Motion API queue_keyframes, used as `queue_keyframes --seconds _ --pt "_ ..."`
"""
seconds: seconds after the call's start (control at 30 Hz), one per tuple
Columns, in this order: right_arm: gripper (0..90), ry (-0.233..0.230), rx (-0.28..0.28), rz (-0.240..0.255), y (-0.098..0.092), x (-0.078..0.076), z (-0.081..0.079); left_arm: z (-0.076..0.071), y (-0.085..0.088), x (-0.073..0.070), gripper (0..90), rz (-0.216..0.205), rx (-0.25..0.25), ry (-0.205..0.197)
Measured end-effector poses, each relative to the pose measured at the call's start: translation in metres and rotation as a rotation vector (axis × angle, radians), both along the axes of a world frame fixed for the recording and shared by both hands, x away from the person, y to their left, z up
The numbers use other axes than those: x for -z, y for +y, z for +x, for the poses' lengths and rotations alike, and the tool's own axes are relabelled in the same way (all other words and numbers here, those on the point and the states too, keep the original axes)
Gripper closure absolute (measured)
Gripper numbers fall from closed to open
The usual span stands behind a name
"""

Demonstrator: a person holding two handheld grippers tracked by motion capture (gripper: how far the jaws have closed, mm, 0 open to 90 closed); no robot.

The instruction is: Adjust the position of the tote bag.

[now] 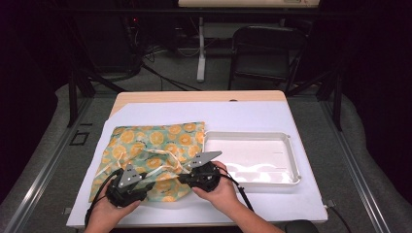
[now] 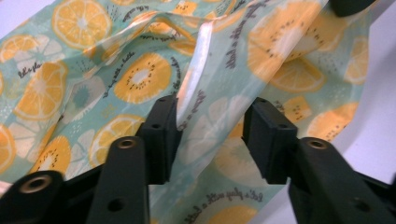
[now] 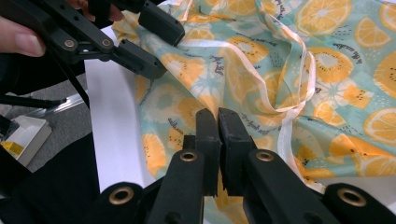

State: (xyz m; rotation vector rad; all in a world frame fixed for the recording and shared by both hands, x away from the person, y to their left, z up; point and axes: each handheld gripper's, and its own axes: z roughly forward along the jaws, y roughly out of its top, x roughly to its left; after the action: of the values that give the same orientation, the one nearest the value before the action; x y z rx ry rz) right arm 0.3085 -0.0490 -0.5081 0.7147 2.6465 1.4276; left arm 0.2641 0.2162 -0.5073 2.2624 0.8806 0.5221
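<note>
A mint cloth bag (image 1: 145, 141) printed with orange slices lies on the white sheet, left of centre, and a pale ribbon drawstring (image 3: 261, 70) loops across it. My left gripper (image 2: 210, 135) hovers at the bag's near edge with its jaws apart. A raised fold of the fabric (image 2: 140, 79) stands between them, and a gap shows beside the right pad. My right gripper (image 3: 218, 126) has its jaws pressed together on the bag's near hem, and the cloth bunches up around them. In the high view both grippers (image 1: 145, 187) (image 1: 183, 178) sit close together at the bag's front edge.
A shallow white tray (image 1: 252, 155) lies right of the bag, touching its right edge. The white sheet (image 1: 243, 116) covers the wooden table. A dark folding chair (image 1: 265, 48) and a stand pole stand on the floor beyond the far edge.
</note>
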Motion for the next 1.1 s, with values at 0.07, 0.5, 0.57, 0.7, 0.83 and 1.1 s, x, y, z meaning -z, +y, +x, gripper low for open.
queue_keyframes --seconds 0.07,0.5,0.57,0.7,0.83,1.1 --pt "87.5 0.001 0.004 0.007 -0.001 0.000 0.000 0.001 0.001 0.001 57.5 0.006 -0.012 0.003" --pt "86.4 0.000 0.037 0.039 -0.006 -0.002 0.004 0.002 0.012 0.002 68.7 0.016 -0.028 -0.003" --pt "86.4 -0.001 0.038 0.039 -0.007 -0.002 0.004 0.002 0.014 0.001 70.3 0.020 -0.033 -0.003" --pt "86.3 0.002 0.037 0.037 -0.006 -0.001 0.004 0.003 0.017 0.002 74.7 0.020 -0.038 0.002" --pt "86.2 0.004 0.032 0.034 -0.006 0.000 0.004 0.003 0.018 0.001 79.2 0.010 -0.047 -0.003" --pt "84.3 0.011 0.020 0.034 -0.003 0.002 0.001 0.002 0.021 -0.002 85.7 0.001 -0.077 -0.030"
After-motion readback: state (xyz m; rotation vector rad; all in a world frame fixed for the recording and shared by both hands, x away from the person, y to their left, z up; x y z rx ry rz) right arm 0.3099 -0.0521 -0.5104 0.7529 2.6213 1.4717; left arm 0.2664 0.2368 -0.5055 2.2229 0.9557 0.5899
